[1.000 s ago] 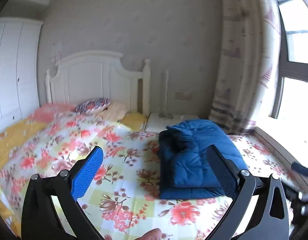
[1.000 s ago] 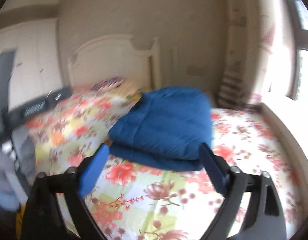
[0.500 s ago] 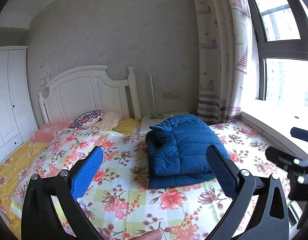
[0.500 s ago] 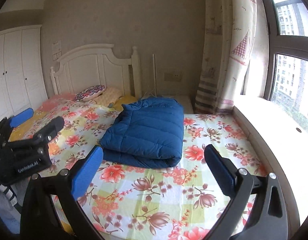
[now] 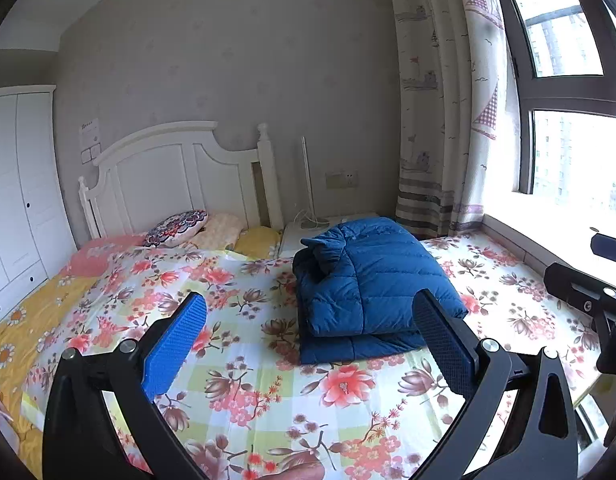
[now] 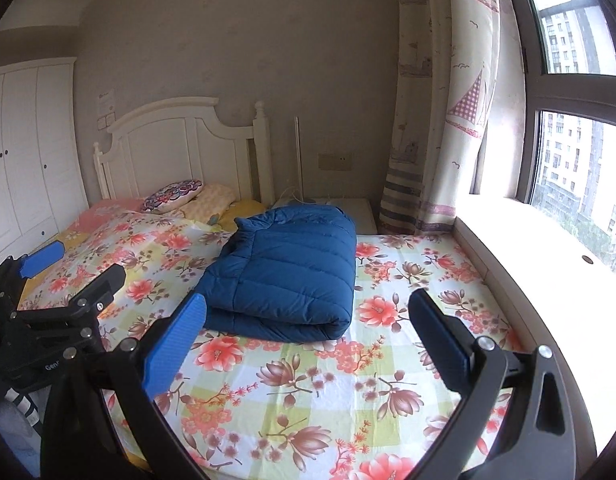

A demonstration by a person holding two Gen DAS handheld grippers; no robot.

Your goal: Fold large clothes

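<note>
Jacket (image 5: 368, 284), dark blue and quilted, lies folded into a thick bundle on the bed (image 5: 236, 364), over the flowered sheet and toward the side nearest the window (image 6: 576, 184). Both tools hang above the foot of the bed, well apart from it. Left gripper (image 5: 308, 344) has its fingers spread wide with nothing between them, and the right gripper (image 6: 304, 340) is just the same, wide and empty. Pillows (image 6: 176, 194) sit piled against the white headboard (image 6: 180, 140)
</note>
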